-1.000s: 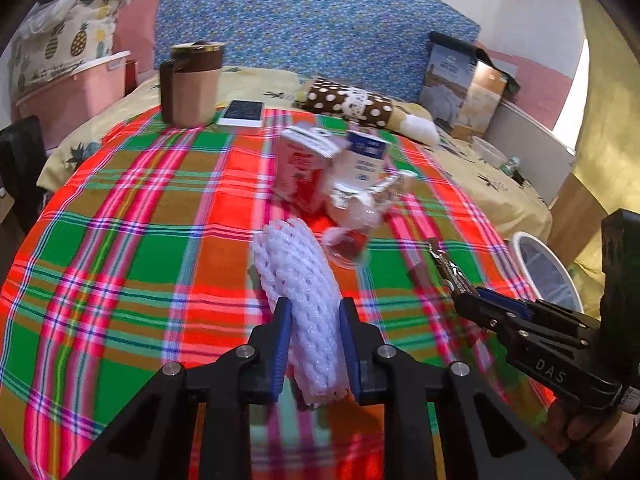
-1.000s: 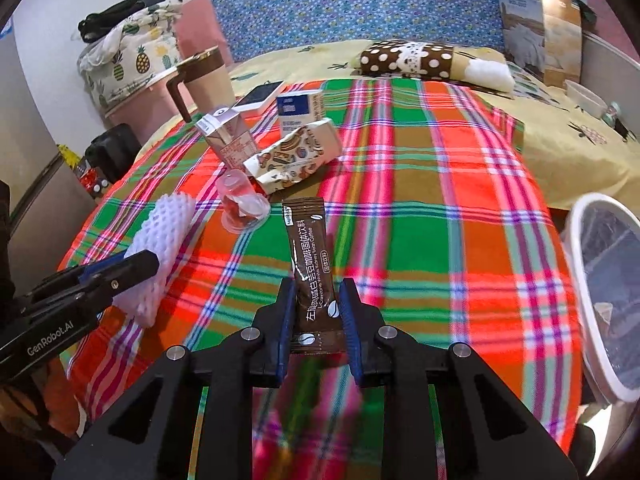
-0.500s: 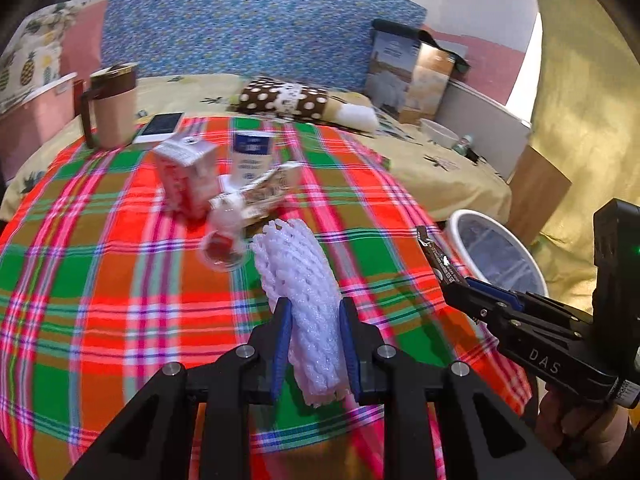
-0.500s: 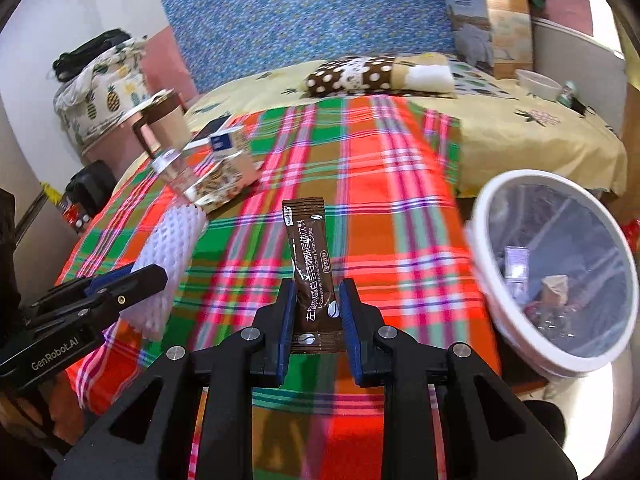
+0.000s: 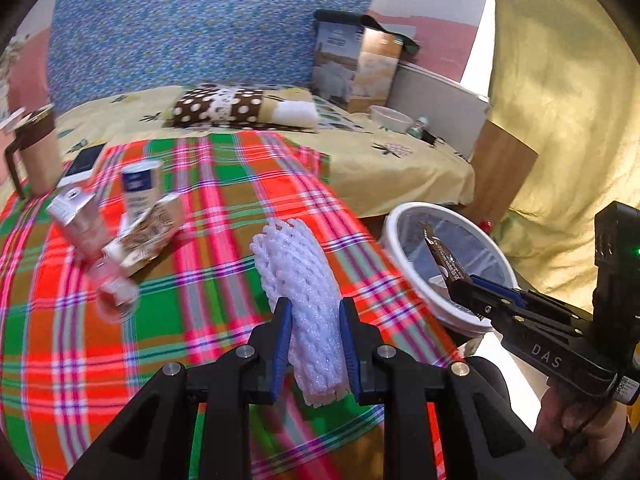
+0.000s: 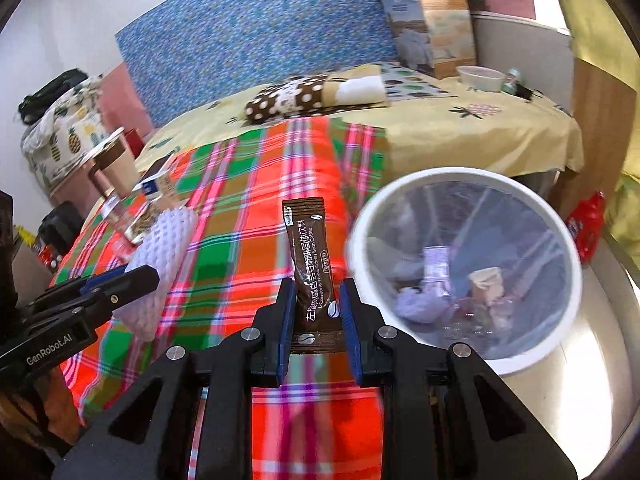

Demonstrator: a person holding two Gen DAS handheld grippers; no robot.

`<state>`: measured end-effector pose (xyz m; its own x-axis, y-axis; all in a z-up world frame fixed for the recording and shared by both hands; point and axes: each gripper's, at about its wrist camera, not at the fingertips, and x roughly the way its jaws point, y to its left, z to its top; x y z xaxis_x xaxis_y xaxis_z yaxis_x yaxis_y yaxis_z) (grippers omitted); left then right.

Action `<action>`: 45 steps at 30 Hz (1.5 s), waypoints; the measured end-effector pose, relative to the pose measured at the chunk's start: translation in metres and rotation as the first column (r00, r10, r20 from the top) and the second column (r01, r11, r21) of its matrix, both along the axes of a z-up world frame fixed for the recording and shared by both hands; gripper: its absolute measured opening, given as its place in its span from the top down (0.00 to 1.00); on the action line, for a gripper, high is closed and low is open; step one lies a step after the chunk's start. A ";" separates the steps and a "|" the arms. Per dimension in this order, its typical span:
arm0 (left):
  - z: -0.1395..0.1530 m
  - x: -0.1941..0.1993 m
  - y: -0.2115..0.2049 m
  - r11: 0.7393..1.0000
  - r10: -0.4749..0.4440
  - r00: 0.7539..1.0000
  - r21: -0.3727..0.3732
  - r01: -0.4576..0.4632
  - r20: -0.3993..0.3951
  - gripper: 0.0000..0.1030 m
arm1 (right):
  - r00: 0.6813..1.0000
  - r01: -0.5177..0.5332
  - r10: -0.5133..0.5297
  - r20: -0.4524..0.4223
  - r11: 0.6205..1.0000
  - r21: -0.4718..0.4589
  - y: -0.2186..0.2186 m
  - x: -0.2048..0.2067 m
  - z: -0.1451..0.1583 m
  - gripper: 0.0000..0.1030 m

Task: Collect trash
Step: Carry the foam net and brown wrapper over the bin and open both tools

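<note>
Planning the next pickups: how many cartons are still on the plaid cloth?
3, clustered at the cloth's far left: a silver carton, a blue-and-white carton behind it, and a patterned carton lying down. More may be hidden.

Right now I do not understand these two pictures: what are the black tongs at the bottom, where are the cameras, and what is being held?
There is no robot. A person holds a hand tool in each hand, and each has two fingers and its own camera looking along them, so each picture shows its own tool at the bottom.

The left gripper is shut on a white foam net. The right gripper is shut on a brown coffee sachet.

Below them lies a plaid cloth carrying small cartons, a clear plastic cup, a mug and a phone. Beside it stands a white bin with some rubbish already inside.
</note>
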<state>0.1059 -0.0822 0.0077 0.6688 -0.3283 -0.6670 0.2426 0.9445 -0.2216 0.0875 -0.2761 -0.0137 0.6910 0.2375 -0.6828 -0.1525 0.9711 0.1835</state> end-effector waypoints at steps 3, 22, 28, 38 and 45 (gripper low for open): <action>0.000 0.005 -0.016 1.000 -0.031 1.000 0.003 0.031 0.004 0.76 | 0.999 0.034 -0.034 -0.002 0.999 0.006 -0.015 -0.001 -0.002 0.76; -0.013 0.051 -0.128 0.969 -0.245 0.969 -0.005 0.245 -0.030 0.76 | 0.981 0.183 -0.181 -0.063 0.983 0.029 -0.084 0.006 -0.019 0.76; -0.022 0.066 -0.143 0.964 -0.265 0.963 -0.007 0.265 -0.053 0.76 | 0.976 0.204 -0.201 -0.082 0.979 0.027 -0.094 0.011 -0.022 0.75; -0.028 0.074 -0.146 0.964 -0.266 0.962 -0.030 0.265 -0.060 0.62 | 0.973 0.226 -0.224 -0.058 0.974 0.028 -0.102 0.011 -0.020 0.64; -0.020 0.062 -0.130 0.966 -0.255 0.966 -0.052 0.252 -0.045 0.62 | 0.977 0.208 -0.207 -0.039 0.978 0.022 -0.095 0.007 -0.014 0.64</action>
<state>0.1680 -0.2120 -0.0125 0.5255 -0.5132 -0.6786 0.4601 0.8423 -0.2807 0.0941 -0.3706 -0.0277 0.7017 0.1092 -0.7041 0.0595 0.9758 0.2106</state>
